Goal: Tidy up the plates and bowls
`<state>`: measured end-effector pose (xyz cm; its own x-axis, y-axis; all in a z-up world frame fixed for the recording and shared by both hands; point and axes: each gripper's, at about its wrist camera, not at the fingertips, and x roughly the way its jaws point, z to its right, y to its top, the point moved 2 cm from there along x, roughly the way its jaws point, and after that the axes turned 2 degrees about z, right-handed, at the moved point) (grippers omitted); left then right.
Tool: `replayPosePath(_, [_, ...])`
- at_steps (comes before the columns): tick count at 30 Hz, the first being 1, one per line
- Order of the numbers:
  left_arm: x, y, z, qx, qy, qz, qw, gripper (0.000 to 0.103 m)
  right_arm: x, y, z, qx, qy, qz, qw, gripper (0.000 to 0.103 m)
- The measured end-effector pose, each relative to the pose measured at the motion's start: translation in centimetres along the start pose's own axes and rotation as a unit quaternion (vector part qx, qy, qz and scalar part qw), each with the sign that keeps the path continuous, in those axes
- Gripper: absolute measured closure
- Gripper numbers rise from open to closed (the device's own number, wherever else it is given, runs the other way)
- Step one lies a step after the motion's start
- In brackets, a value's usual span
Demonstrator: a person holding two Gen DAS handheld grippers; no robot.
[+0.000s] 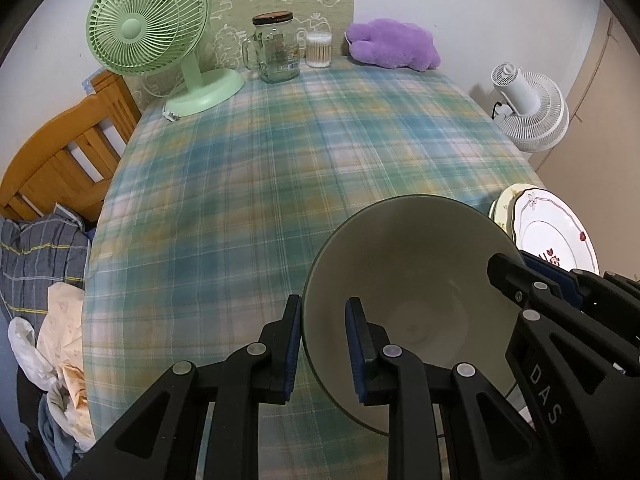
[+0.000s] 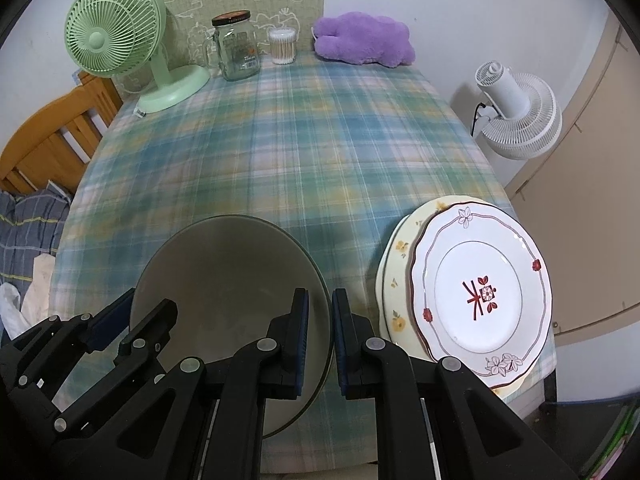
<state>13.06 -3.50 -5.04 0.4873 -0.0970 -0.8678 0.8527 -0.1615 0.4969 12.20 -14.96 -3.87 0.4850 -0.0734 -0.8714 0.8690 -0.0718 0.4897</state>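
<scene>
A dark green bowl with a cream inside (image 1: 416,280) is held above the plaid table by both grippers. My left gripper (image 1: 322,354) is shut on its left rim, one finger inside and one outside. My right gripper (image 2: 320,344) is shut on its right rim; the bowl also shows in the right wrist view (image 2: 224,276). The right gripper appears at the bowl's right edge in the left wrist view (image 1: 532,280). A white flowered plate (image 2: 480,292) lies on a cream plate (image 2: 394,276) at the table's right front edge.
At the back of the plaid table (image 1: 280,160) stand a green fan (image 1: 152,36), a glass jar (image 1: 276,48), a cotton swab tub (image 1: 319,50) and a purple plush (image 1: 392,44). A white fan (image 1: 528,108) stands right, a wooden chair (image 1: 68,152) left.
</scene>
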Motion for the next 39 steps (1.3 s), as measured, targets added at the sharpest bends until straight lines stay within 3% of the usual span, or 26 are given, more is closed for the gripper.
replayPosePath(2, [0.0,0.1,0.1,-0.002,-0.005,0.000,1.0000,0.083,0.0,-0.1,-0.1,0.000,0.000,0.001,1.000,0.087])
replayPosePath(5, [0.1,0.0,0.0,-0.007,-0.020,-0.004,0.9998,0.074,0.0,-0.2,0.2,0.008,0.008,0.004,1.000,0.087])
replayPosePath(8, [0.4,-0.2,-0.2,-0.010,-0.030,-0.013,0.9994,0.065,0.1,-0.2,0.5,0.012,0.016,0.001,1.000,0.087])
replayPosePath(10, [0.2,-0.2,-0.5,-0.013,-0.034,-0.012,0.9993,0.054,0.2,-0.3,0.6,0.015,0.021,-0.004,1.000,0.081])
replayPosePath(12, [-0.1,-0.3,-0.9,-0.019,-0.042,-0.010,0.9989,0.042,0.1,-0.4,0.9,0.023,0.030,-0.007,0.999,0.057])
replayPosePath(14, [-0.4,-0.2,-1.2,-0.027,-0.055,-0.005,0.9981,0.037,-0.3,-0.4,1.1,0.029,0.032,0.000,0.999,0.041])
replayPosePath(16, [-0.4,0.0,-1.4,-0.030,-0.065,-0.003,0.9974,0.030,-0.8,-0.3,1.4,0.034,0.033,0.009,0.999,0.038])
replayPosePath(20, [-0.1,0.4,-0.9,-0.030,-0.067,0.004,0.9973,0.029,-0.8,0.1,1.9,0.037,0.040,0.013,0.998,0.037])
replayPosePath(26, [1.3,0.0,-0.6,-0.046,-0.063,-0.022,0.9967,0.028,1.3,0.2,2.6,0.041,0.059,-0.017,0.997,0.037])
replayPosePath(39, [3.4,0.0,0.3,-0.066,-0.006,-0.066,0.9956,0.028,6.7,0.6,3.1,0.032,0.147,-0.087,0.985,0.038])
